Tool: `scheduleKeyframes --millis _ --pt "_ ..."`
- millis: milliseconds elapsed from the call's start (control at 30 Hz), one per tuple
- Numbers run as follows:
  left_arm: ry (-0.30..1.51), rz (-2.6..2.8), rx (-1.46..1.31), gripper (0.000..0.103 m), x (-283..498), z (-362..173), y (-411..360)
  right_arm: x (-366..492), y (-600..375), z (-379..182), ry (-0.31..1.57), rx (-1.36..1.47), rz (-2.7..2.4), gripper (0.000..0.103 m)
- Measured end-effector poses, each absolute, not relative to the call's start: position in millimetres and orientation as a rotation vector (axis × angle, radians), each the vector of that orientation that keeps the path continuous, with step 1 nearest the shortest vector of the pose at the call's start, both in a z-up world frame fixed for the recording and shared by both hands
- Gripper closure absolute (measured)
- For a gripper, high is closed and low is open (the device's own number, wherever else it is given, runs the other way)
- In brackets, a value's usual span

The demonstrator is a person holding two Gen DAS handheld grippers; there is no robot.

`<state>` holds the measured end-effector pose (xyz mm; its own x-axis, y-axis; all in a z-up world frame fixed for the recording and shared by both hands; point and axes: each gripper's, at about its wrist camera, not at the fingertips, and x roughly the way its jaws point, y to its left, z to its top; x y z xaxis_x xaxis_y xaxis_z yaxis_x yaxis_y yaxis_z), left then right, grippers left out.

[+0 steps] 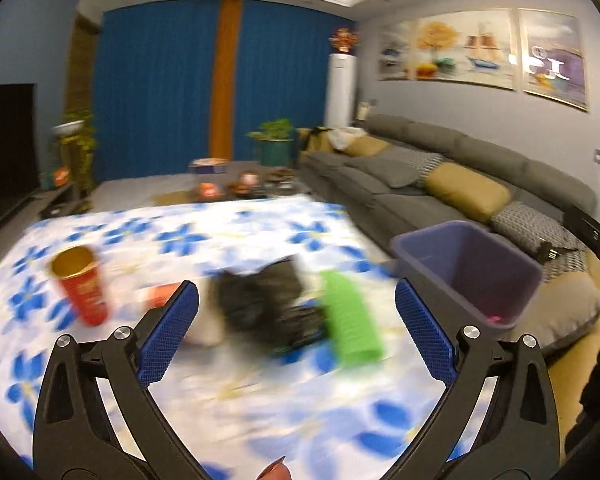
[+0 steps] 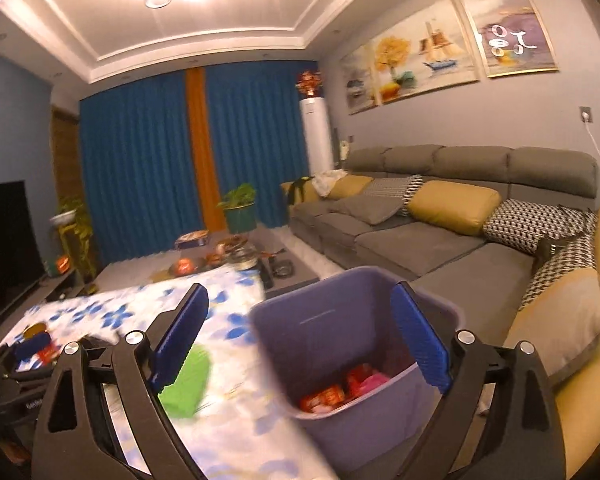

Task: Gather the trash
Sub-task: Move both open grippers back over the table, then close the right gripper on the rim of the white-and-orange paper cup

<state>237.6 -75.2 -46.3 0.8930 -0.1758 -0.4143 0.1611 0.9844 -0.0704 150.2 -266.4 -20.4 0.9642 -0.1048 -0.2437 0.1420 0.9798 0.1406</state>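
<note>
Both the left gripper [image 1: 296, 320] and right gripper [image 2: 300, 336] have jaws spread, holding nothing. Beside the purple bin [image 2: 364, 412], blurred green trash [image 1: 352, 320] lies on the counter [image 1: 220, 400].

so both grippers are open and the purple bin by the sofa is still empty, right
Not quite. Both grippers are open, left and right, but the purple bin is not empty: the right wrist view shows red wrappers and something pink inside.
</note>
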Motion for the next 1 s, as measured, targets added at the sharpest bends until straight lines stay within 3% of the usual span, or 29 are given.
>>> scheduleKeyframes --millis 533,1000 --pt "0.434 0.193 -0.121 0.006 196.2 -57.9 104.6 188.4 -93.3 -61.7 0.392 0.036 0.163 0.014" --pt "0.386 0.244 -0.170 0.006 230.3 -58.0 143.6 262.9 -22.3 -107.6 0.552 -0.004 0.204 0.044"
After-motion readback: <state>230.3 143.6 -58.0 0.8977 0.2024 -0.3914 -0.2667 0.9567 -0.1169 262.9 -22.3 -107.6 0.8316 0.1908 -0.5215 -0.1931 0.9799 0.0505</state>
